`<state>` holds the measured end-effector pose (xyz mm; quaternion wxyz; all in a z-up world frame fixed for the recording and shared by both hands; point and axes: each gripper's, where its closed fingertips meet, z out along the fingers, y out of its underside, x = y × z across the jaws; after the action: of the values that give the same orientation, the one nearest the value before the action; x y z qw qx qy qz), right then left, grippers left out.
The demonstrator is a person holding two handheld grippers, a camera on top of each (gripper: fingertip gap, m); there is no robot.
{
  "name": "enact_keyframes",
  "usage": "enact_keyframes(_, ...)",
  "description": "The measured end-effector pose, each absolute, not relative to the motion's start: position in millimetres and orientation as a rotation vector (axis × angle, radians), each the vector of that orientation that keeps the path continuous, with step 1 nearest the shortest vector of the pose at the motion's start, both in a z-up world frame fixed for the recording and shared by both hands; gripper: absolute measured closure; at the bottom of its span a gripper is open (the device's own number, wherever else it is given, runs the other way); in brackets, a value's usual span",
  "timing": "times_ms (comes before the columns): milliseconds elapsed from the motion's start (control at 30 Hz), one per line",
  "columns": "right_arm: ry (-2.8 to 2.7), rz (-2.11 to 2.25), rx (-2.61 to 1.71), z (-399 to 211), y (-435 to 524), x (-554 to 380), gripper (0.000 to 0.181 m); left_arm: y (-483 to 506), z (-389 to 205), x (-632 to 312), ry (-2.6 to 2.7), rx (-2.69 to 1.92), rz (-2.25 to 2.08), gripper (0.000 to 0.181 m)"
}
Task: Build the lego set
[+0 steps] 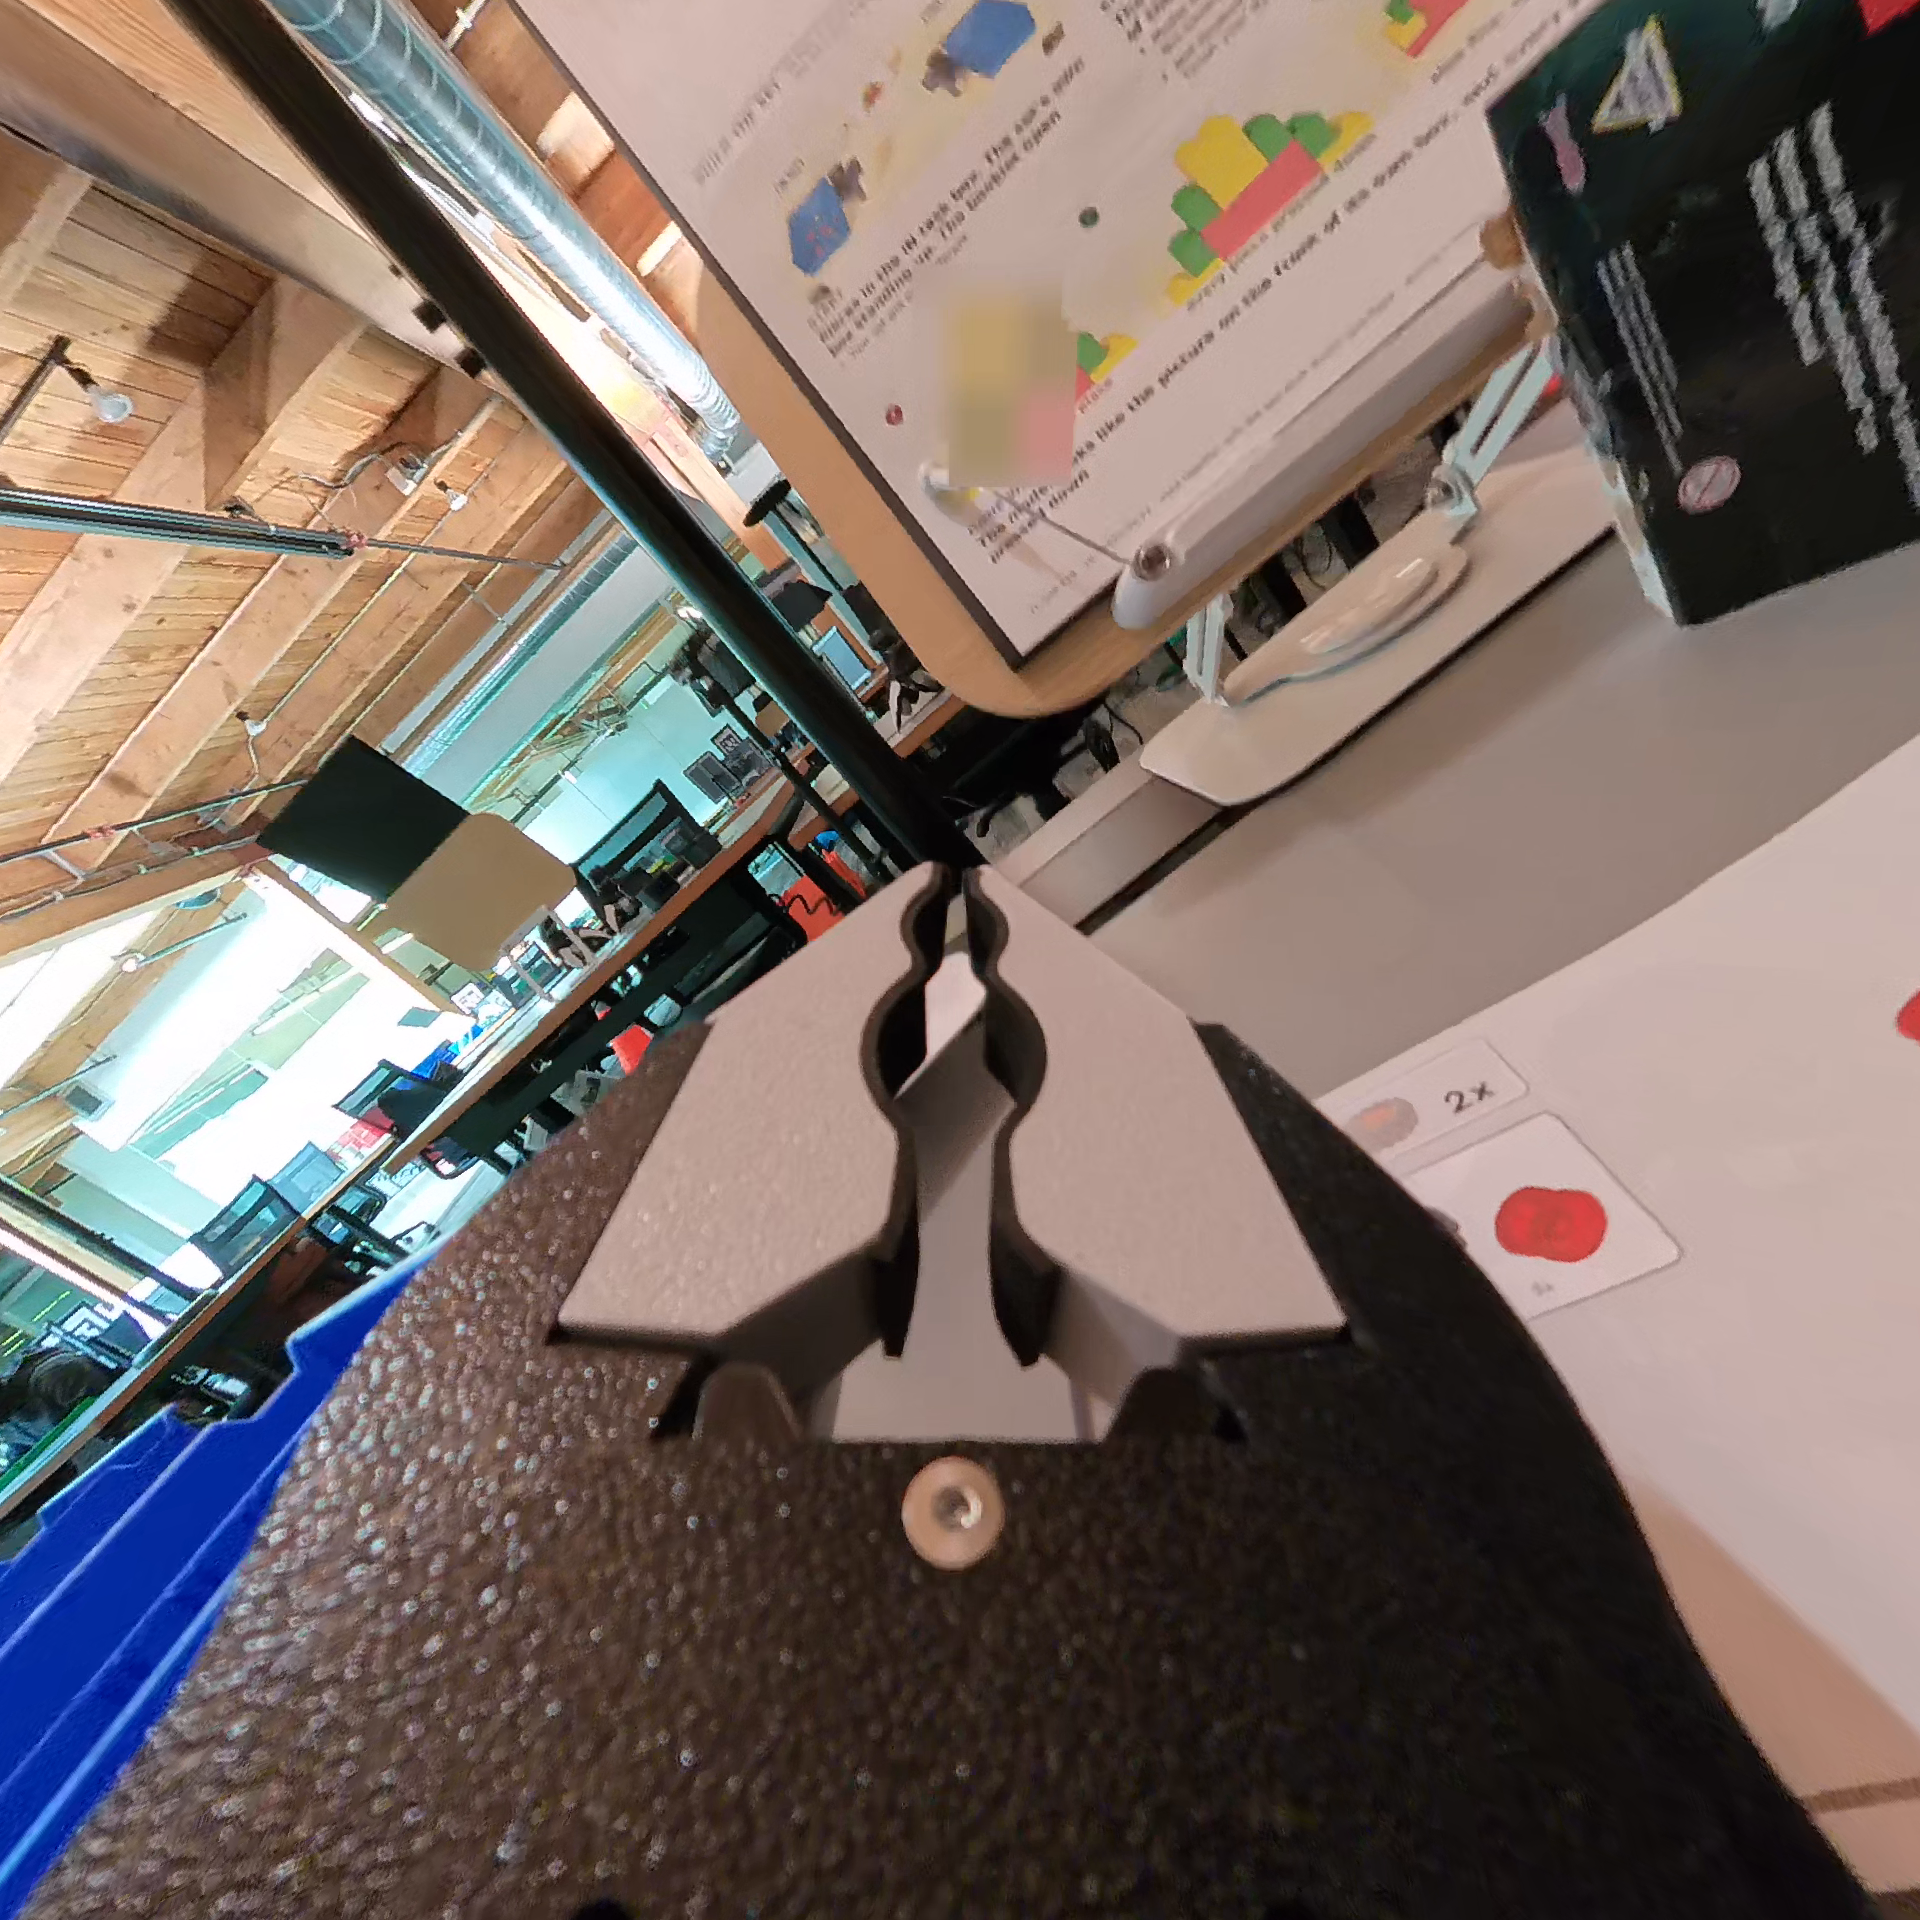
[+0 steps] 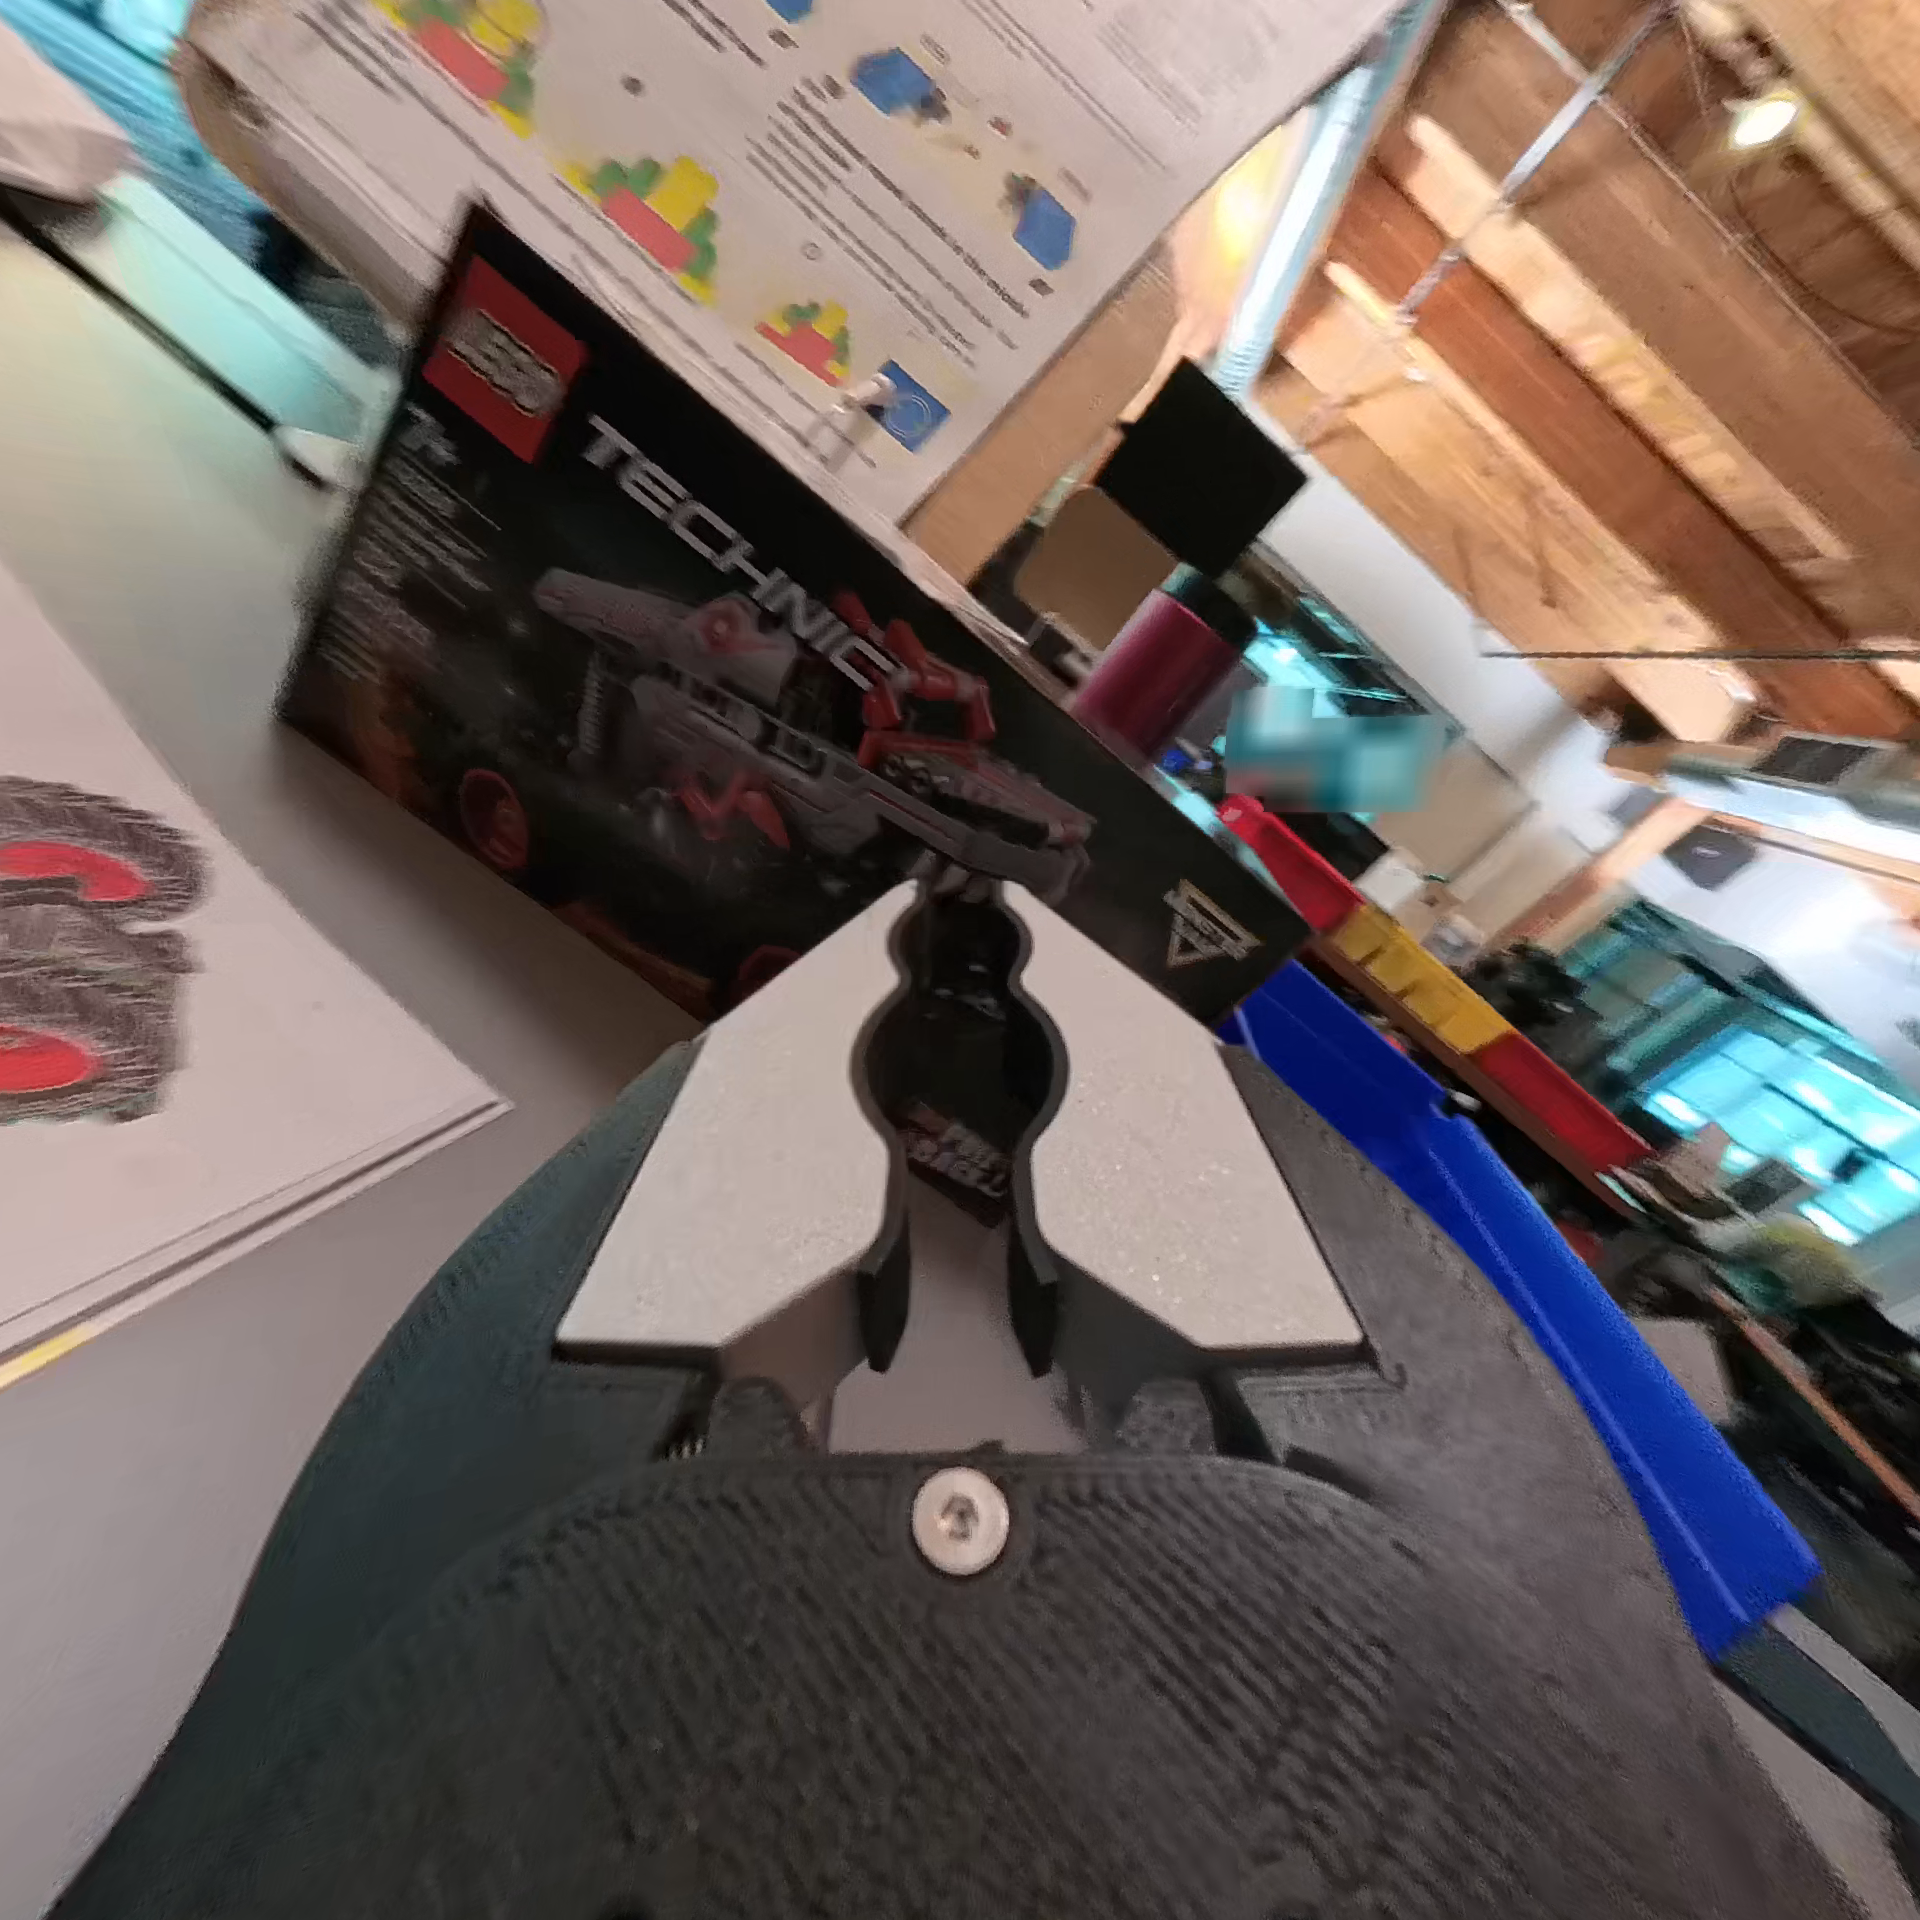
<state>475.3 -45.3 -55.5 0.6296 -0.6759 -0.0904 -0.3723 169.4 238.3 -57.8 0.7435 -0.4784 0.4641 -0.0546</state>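
My left gripper is shut and holds nothing; it is raised and tilted over the table edge. My right gripper is also shut and empty, and points at the black Lego box standing on the table just ahead of it. The same box shows at the top right of the left wrist view. An open instruction booklet with pictures of red parts lies to the right of the left gripper. It also lies to the left of the right gripper. No loose Lego pieces show.
A blue bin is at the lower left of the left gripper and to the right of the right gripper. A board with brick pictures stands behind the table. A white lamp base and a maroon bottle stand nearby. The left gripper's tips are roughly 40 cm from the right gripper's.
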Motion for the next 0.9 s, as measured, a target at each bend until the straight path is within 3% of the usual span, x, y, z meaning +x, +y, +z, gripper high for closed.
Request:
enact_keyframes(100,-0.183,-0.478,-1.65,-55,-54,440,0.136,201,-21,176,1.083,-0.954,-0.245,0.178)
enact_keyframes(200,-0.111,0.164,-1.631,-27,-76,361,0.113,127,0,193,1.341,-0.867,-0.632,0.165)
enact_keyframes(300,-0.117,0.534,-1.629,-15,-96,294,0.123,52,4,185,1.6,-0.794,-1.07,0.137)
enact_keyframes(467,-0.046,0.68,-1.791,-55,-88,242,0.102,-3,-28,177,1.831,-0.766,-1.337,0.117)
enact_keyframes(533,0.025,0.775,-1.749,-56,-81,234,0.106,-18,-39,177,1.89,-0.763,-1.397,0.11)
enact_keyframes(900,0.089,0.938,-1.726,-70,-69,227,0.119,-35,-64,197,2.019,-0.713,-1.29,0.113)
